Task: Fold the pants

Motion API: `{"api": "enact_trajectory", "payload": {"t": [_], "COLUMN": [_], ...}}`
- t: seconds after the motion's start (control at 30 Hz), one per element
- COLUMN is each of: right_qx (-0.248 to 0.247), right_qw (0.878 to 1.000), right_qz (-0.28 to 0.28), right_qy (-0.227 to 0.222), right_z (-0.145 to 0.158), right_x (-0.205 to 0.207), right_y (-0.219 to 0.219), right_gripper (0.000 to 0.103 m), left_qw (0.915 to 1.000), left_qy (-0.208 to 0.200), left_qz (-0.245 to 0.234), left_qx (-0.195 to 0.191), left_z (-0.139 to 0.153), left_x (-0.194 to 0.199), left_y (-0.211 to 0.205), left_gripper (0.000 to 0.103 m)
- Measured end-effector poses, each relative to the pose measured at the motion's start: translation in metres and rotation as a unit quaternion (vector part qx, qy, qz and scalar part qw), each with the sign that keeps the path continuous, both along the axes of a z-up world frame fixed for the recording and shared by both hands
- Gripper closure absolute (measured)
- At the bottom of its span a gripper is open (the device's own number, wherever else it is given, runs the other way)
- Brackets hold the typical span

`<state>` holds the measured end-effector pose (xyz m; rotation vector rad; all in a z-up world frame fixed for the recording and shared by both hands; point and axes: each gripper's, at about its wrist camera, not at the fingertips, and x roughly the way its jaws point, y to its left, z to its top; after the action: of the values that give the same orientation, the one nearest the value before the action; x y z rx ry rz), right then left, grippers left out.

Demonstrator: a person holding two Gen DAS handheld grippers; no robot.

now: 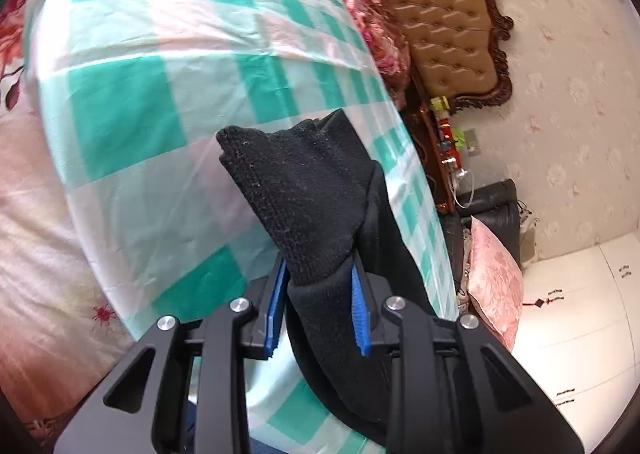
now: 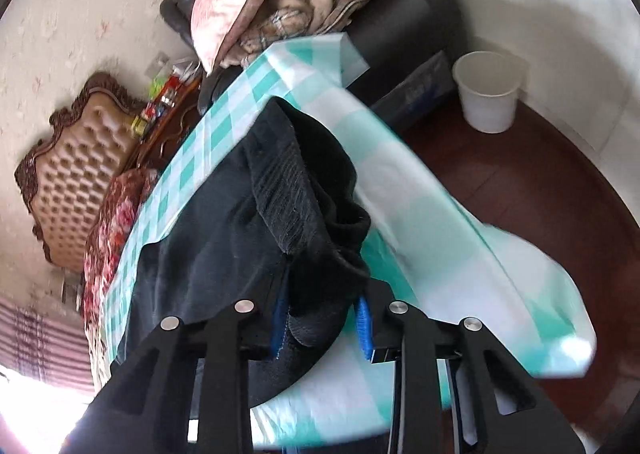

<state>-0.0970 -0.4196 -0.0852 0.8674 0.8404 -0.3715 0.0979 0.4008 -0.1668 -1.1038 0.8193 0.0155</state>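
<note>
Left wrist view, left to right: floral quilt (image 1: 36, 222) at left edge; green-and-white checked sheet (image 1: 160, 94) across the middle; black pants (image 1: 304, 190) lower centre, ribbed cuff sticking up; left gripper (image 1: 318, 308) clamped on that cuff, blue pads (image 1: 275, 312) pressing both sides; tufted headboard (image 1: 448, 22) upper right. Right wrist view: headboard at left; pants spread on the sheet centre-left, a bunched end raised mid-frame; right gripper (image 2: 322, 324) clamped on that bunch; white bucket (image 2: 488, 92) upper right. No readable writing or brand anywhere.
</note>
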Motion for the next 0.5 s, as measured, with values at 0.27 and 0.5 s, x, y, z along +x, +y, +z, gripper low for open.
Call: {"api": "enact_trajectory", "payload": {"t": [0.27, 0.5], "right_qx": [-0.001, -0.029], "right_qw": [0.999, 0.999], "right_qz": [-0.033, -0.015], "right_qy": [0.013, 0.029], "right_z": [-0.02, -0.018], "right_x": [-0.035, -0.017], "right_y": [-0.01, -0.011], "right_gripper": [0.075, 0.067], "left_qw": [0.9997, 0.999], "left_qy": [0.009, -0.009], "left_qz": [-0.018, -0.006], "left_qx": [-0.015, -0.043], "left_z": [-0.019, -0.027], "left_x": [0.008, 0.001], "left_y": [-0.011, -0.002], "left_gripper": [0.075, 0.055]}}
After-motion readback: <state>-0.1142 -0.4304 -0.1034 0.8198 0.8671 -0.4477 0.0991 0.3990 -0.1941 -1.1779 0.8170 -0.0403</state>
